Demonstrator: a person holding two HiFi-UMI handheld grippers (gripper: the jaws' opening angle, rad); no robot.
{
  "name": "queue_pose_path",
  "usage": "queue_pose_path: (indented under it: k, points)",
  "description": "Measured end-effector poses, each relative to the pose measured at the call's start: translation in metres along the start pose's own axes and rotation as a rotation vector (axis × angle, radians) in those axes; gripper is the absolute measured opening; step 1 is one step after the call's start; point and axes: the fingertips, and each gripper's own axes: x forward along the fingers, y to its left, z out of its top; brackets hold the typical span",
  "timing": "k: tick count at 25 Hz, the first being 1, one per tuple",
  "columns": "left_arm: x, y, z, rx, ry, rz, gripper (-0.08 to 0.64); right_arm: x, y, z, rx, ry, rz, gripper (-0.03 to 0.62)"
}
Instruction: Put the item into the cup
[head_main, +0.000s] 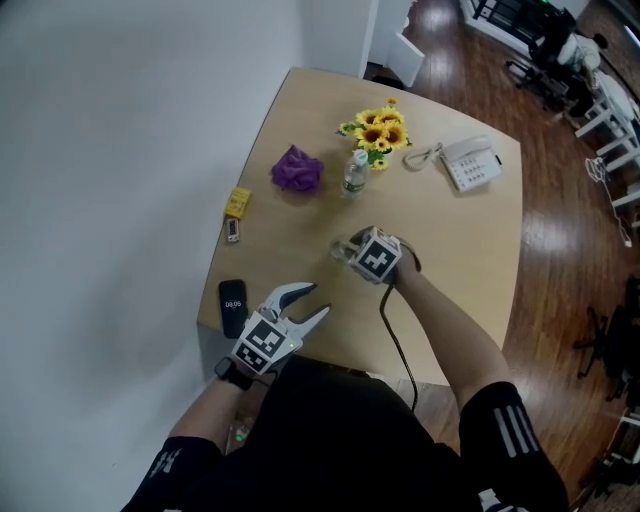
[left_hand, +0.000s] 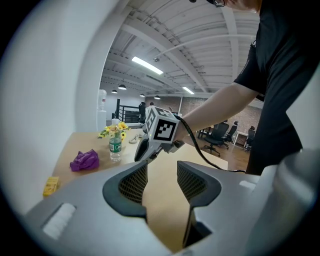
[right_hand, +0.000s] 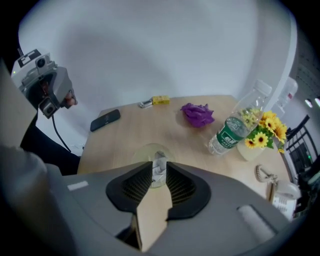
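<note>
A clear cup (head_main: 343, 250) stands near the middle of the wooden table (head_main: 470, 250). My right gripper (head_main: 352, 252) hangs right over it, its marker cube hiding most of the cup. In the right gripper view a crumpled white item (right_hand: 160, 166) lies in the cup (right_hand: 145, 151), just between the tips of my right gripper (right_hand: 159, 176). The jaws stand apart and do not press on it. My left gripper (head_main: 308, 303) rests open and empty near the table's front edge. In its own view the left gripper (left_hand: 160, 182) shows bare tabletop between its jaws.
A purple crumpled wad (head_main: 297, 169), a water bottle (head_main: 355, 172), sunflowers (head_main: 378, 130) and a white telephone (head_main: 470, 163) stand at the far side. A yellow box (head_main: 237, 203) and a black phone (head_main: 232, 300) lie along the left edge, by the white wall.
</note>
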Motion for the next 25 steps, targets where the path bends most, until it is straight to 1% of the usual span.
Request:
queue_pose_path:
  k: [3, 5, 8, 12, 15, 18, 21, 25]
  points:
    - [-0.003, 0.001, -0.003, -0.004, 0.007, 0.007, 0.179, 0.015, 0.000, -0.006, -0.031, 0.045, -0.016, 0.098]
    - [-0.006, 0.000, -0.005, -0.008, 0.010, 0.012, 0.179, 0.019, 0.002, -0.004, -0.043, 0.039, -0.013, 0.098]
    - [-0.008, -0.001, -0.006, -0.010, 0.012, 0.012, 0.179, 0.008, 0.004, 0.008, -0.038, -0.023, -0.029, 0.098]
    - [-0.007, -0.003, -0.004, -0.001, 0.009, -0.002, 0.179, -0.027, 0.012, 0.026, -0.004, -0.162, -0.041, 0.098]
    - [-0.006, -0.008, 0.003, 0.014, -0.005, -0.020, 0.179, -0.070, 0.025, 0.029, 0.079, -0.286, -0.044, 0.098]
    - [-0.005, -0.012, 0.010, 0.046, -0.014, -0.038, 0.179, -0.118, 0.036, 0.019, 0.180, -0.417, -0.062, 0.098]
    - [-0.006, -0.022, 0.019, 0.076, -0.024, -0.039, 0.179, -0.165, 0.051, -0.005, 0.277, -0.534, -0.090, 0.097]
    - [-0.014, -0.052, 0.025, 0.089, -0.049, -0.013, 0.179, -0.220, 0.083, -0.058, 0.393, -0.663, -0.120, 0.095]
